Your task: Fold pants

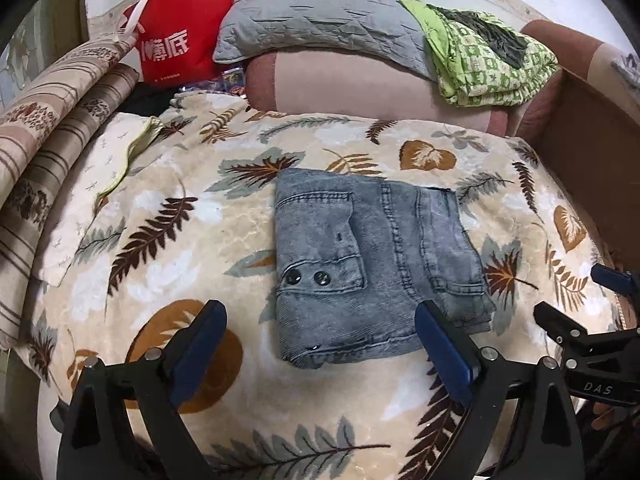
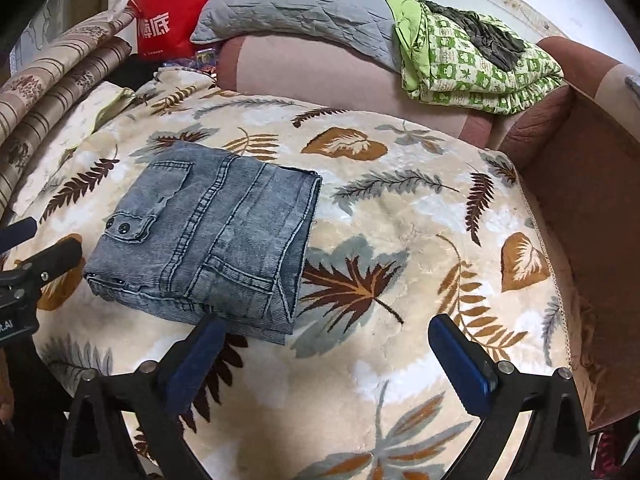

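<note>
The grey-blue denim pants [image 1: 372, 264] lie folded into a compact rectangle on the leaf-print blanket [image 1: 168, 264], with a buttoned pocket flap facing up. My left gripper [image 1: 320, 312] hovers over their near edge. Its blue-padded fingers are spread wide on either side and are not pressing the cloth. In the right wrist view the folded pants [image 2: 208, 232] sit left of centre. My right gripper [image 2: 326, 322] is open and empty over bare blanket [image 2: 400, 216], its left finger [image 2: 200, 344] just in front of the pants' near right corner. Each gripper shows at the edge of the other's view.
A grey pillow [image 1: 320, 12], a folded green patterned quilt [image 1: 492, 60] and a pink bolster [image 1: 360, 84] line the far side. A red bag [image 1: 180, 40] and striped bedding [image 1: 48, 128] crowd the far left. A brown cardboard wall [image 2: 592, 208] borders the right.
</note>
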`<state>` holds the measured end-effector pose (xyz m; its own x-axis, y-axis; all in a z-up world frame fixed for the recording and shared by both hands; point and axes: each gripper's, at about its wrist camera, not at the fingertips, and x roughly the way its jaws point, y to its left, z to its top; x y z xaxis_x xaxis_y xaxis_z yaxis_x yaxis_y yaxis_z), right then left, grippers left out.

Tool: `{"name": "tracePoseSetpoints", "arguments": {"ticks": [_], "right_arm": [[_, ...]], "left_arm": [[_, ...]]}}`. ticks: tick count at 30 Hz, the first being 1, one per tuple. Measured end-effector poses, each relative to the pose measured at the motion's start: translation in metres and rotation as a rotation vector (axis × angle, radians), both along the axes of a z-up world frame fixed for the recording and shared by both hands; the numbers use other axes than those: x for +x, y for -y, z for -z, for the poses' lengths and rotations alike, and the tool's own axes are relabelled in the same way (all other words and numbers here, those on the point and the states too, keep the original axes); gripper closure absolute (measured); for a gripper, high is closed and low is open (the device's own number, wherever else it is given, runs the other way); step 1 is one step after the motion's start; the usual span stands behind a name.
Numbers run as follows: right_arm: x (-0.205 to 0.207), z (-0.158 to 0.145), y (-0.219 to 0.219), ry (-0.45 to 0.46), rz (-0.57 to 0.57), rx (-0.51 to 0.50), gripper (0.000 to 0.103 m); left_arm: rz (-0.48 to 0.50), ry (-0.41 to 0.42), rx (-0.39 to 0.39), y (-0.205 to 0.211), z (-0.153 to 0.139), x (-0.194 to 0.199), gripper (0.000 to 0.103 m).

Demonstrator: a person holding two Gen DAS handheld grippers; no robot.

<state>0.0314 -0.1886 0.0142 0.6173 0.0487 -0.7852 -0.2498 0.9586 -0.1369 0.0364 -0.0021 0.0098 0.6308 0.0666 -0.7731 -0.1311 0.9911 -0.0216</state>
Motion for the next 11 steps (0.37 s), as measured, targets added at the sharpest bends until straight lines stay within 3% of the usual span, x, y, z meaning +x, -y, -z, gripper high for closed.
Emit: {"name": "tracePoseSetpoints", "arguments": {"ticks": [3, 11], "right_arm": [[0.002, 0.0, 0.0, -0.001, -0.005, -0.006, 0.0], [0.013, -0.001, -0.004, -0.005, -0.015, -0.002, 0.0]], "left_arm": [[0.013, 0.004, -0.019, 0.0, -0.003, 0.006, 0.002], [0.019, 0.007, 0.028, 0.002, -0.003, 0.022, 0.001]]}}
